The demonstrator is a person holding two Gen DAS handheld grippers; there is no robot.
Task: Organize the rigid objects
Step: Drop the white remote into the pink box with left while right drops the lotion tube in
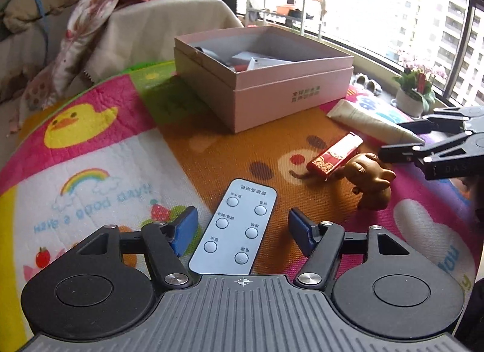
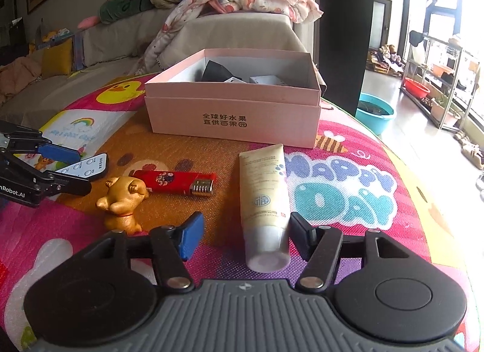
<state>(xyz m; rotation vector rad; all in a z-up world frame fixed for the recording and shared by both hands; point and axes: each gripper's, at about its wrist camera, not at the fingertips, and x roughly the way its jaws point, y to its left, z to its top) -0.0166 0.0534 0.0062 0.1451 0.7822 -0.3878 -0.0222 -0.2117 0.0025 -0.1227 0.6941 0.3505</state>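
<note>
I had the left gripper wide astride the remote control and the right gripper wide around the cream tube, both ungrasped; next, closing, then the pink box.

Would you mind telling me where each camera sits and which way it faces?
Left wrist: on the left gripper, angled down over the white remote; the right gripper shows at the right edge.
Right wrist: on the right gripper, angled down over the cream tube.
Shared: pink box, red lighter, golden figurine.
</note>
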